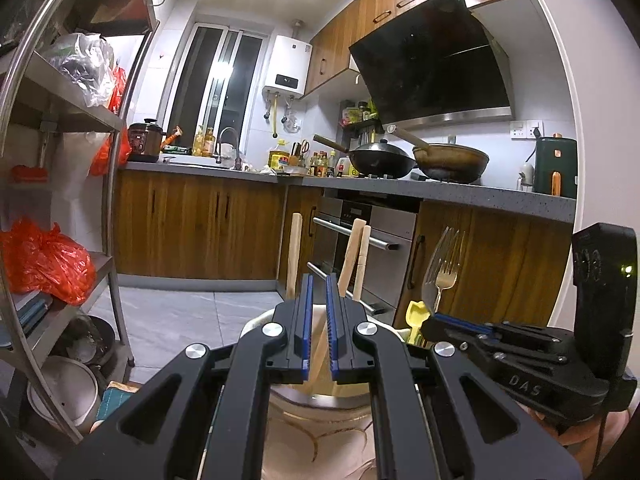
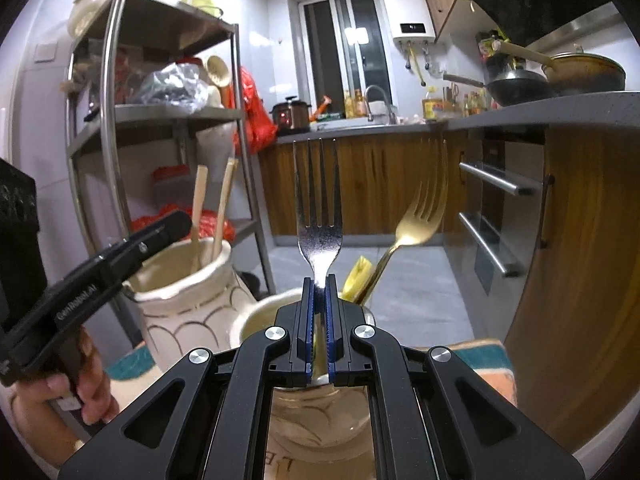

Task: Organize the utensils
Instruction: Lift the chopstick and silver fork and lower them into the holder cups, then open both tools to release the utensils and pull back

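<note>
Right tool pinching silver fork seen only from right wrist, left tool narrowly parted above chopstick jar

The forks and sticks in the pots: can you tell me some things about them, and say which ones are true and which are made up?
1. The right gripper is pinching a silver fork. True.
2. The silver fork points tines down. False: its tines point up.
3. A gold fork stands in the nearer jar. True.
4. The left gripper squeezes a chopstick. False: nothing sits between its fingers.
5. Wooden chopsticks stand in the patterned jar. True.
</note>
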`<state>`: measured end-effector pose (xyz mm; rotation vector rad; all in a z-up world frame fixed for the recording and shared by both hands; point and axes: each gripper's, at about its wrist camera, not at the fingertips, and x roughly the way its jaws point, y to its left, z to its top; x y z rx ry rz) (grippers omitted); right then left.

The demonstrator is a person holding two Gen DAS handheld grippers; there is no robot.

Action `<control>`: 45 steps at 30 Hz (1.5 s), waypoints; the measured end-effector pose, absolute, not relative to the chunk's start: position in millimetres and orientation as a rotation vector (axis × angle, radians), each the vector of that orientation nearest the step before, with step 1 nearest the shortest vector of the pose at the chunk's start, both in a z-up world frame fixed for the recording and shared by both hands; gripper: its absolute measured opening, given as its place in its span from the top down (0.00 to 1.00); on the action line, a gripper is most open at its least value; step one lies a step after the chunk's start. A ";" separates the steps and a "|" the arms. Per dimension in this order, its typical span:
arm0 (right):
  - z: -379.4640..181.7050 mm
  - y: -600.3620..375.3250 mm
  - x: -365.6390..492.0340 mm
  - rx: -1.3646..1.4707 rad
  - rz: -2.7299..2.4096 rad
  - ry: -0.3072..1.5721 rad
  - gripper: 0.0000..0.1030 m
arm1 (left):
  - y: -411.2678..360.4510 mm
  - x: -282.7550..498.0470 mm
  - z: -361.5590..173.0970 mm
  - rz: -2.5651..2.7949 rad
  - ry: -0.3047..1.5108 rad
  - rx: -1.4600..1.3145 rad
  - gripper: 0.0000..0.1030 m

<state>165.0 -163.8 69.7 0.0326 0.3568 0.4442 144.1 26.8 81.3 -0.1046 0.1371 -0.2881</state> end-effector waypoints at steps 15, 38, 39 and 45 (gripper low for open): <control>63.6 -161.5 167.5 0.017 0.448 0.371 0.81 | 25.9 133.7 80.8 -0.272 0.124 -0.087 0.93; 72.3 -226.9 81.7 0.066 0.321 0.366 0.05 | 53.7 34.7 90.2 -0.108 0.169 -0.150 0.05; 69.6 -229.6 79.4 0.068 0.318 0.382 0.05 | 53.1 30.9 88.1 -0.104 0.183 -0.144 0.05; 53.1 -242.4 69.2 0.068 0.291 0.477 0.05 | 43.0 19.2 66.9 -0.095 0.298 -0.092 0.05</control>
